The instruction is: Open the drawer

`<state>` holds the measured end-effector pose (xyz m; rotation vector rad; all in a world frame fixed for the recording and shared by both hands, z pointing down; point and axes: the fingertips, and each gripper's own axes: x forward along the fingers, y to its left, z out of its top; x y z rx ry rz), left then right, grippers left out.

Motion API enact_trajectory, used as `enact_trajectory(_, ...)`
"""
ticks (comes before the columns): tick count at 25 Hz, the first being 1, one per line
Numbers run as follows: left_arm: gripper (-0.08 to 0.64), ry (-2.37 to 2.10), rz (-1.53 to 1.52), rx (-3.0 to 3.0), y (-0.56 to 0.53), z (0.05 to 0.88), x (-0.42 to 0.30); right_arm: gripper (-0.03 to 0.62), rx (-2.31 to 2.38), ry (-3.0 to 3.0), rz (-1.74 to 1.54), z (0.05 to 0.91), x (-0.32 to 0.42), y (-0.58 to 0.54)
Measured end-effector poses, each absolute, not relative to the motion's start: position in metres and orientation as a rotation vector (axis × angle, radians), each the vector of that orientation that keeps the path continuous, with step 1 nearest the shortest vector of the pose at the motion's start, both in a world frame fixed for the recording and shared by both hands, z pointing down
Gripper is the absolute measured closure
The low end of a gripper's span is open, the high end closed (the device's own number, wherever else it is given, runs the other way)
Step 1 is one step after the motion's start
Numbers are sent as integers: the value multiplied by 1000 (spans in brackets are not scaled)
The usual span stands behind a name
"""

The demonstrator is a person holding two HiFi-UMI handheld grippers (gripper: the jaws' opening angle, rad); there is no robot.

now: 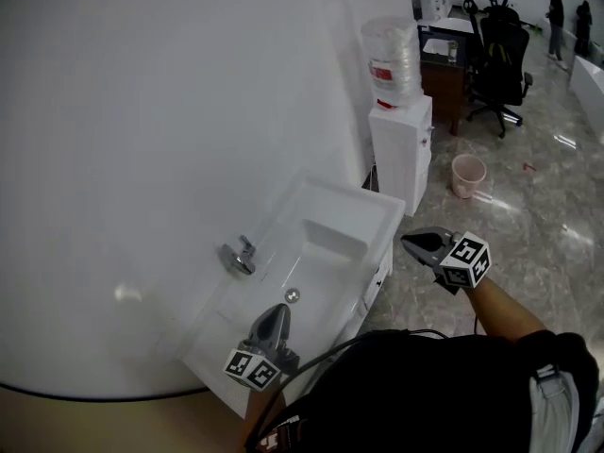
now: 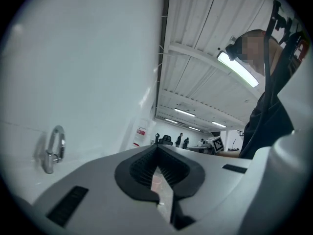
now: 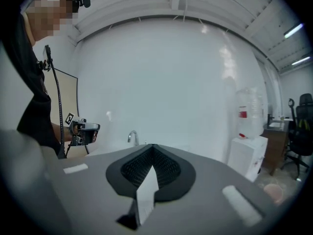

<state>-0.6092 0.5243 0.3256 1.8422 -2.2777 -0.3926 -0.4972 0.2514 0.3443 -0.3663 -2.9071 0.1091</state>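
Observation:
A white vanity cabinet with a sink basin (image 1: 311, 253) stands against the white wall. Its front face with the drawer (image 1: 379, 281) shows only edge-on, at the cabinet's right side. A chrome faucet (image 1: 243, 255) sits at the basin's wall side, seen also in both gripper views, faucet (image 2: 53, 150) and faucet (image 3: 133, 137). My left gripper (image 1: 277, 311) hovers over the basin's near end, jaws shut and empty. My right gripper (image 1: 408, 242) hangs in the air just right of the cabinet's front, also shut with nothing in it. Neither touches the cabinet.
Past the sink stands a white water dispenser (image 1: 401, 149) with a bottle (image 1: 394, 59) on top, and a pink bucket (image 1: 468, 175) sits on the floor beside it. Farther back are a desk (image 1: 444, 69), a black office chair (image 1: 500, 64) and people (image 1: 557, 8).

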Motion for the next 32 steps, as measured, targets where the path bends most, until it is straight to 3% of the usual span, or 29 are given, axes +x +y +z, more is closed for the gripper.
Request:
enact_trajectory(14,560,-1758,-329,2257,247,332,-486,594,232,-2941,148,348,-295,63)
enact_trajectory(19,560,-1623,-322,2350,204,339,-496,594,393,-2912,153,348,-289,49)
enact_trajectory(32,560,-1394,-287,2410,150,388,-590,594,687,-2820,129,332,-360,9)
